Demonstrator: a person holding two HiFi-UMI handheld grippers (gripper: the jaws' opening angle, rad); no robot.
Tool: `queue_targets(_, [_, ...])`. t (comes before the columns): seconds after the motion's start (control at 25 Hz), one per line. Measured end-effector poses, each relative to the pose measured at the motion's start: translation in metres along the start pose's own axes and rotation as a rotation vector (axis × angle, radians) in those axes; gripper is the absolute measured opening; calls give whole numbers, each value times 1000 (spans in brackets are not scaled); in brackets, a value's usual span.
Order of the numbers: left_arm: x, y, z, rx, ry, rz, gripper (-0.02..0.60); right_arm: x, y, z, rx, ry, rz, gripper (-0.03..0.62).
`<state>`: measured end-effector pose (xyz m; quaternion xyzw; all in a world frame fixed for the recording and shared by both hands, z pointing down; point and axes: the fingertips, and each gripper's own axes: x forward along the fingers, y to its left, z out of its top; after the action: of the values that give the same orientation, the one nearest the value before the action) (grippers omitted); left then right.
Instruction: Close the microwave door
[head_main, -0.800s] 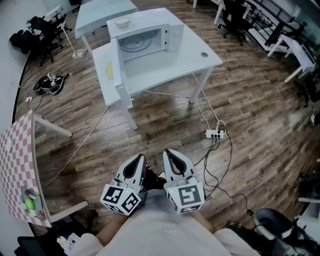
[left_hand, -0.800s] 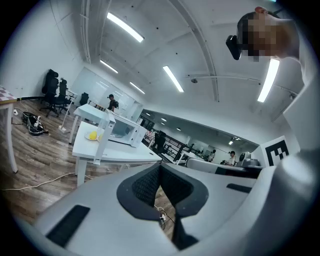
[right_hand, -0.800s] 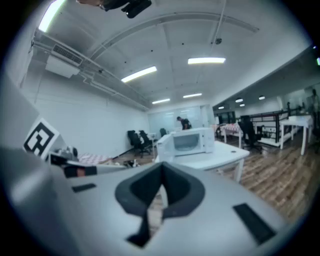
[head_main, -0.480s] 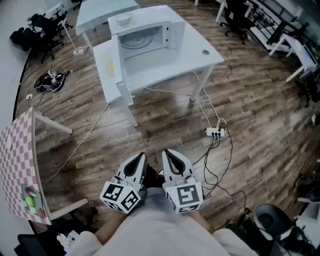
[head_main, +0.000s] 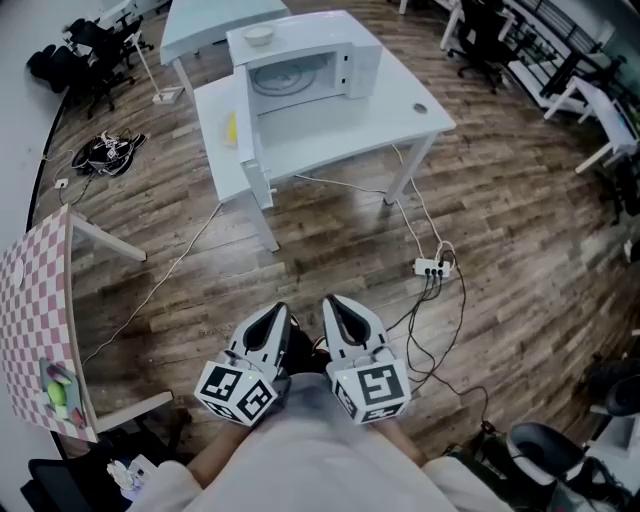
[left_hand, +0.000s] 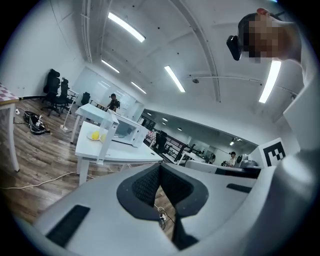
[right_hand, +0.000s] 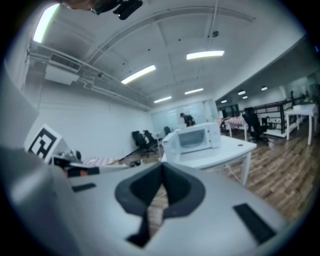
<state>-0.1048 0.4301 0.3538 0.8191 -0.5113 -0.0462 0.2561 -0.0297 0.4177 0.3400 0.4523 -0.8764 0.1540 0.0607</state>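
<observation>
Nothing much moved since a moment earlier: the white microwave (head_main: 310, 65) and its table (head_main: 400, 110) just drifted a bit up and right in the head view, while the left gripper (head_main: 277, 314) and right gripper (head_main: 334, 303) stayed tucked side by side near the person's body, over the wood floor (head_main: 330, 230). Both had their jaws pressed together with nothing in them. The microwave door (head_main: 246, 125) was hanging wide open on the oven's left side, well apart from both grippers, and a small bowl (head_main: 258, 36) sat on top.

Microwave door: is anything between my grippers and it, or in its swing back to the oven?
Nothing visible. Bare wood floor lies between the left gripper, right gripper and the open microwave door; the power strip lies off to the right. The tabletop the door sweeps over looks bare.
</observation>
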Motion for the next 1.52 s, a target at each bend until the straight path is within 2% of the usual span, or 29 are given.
queue_targets(0.56, [23,16,6,-45,13,-16,15,31,-1,6,-12,18,65,21])
queue_targets(1.08, [68,46,40,-60,5,-19,15,88,-24,27,-34,44,83,21])
queue_targets(1.52, [113,74,60,-76,34,-24,15,142,-46,41,-22,64,100,21])
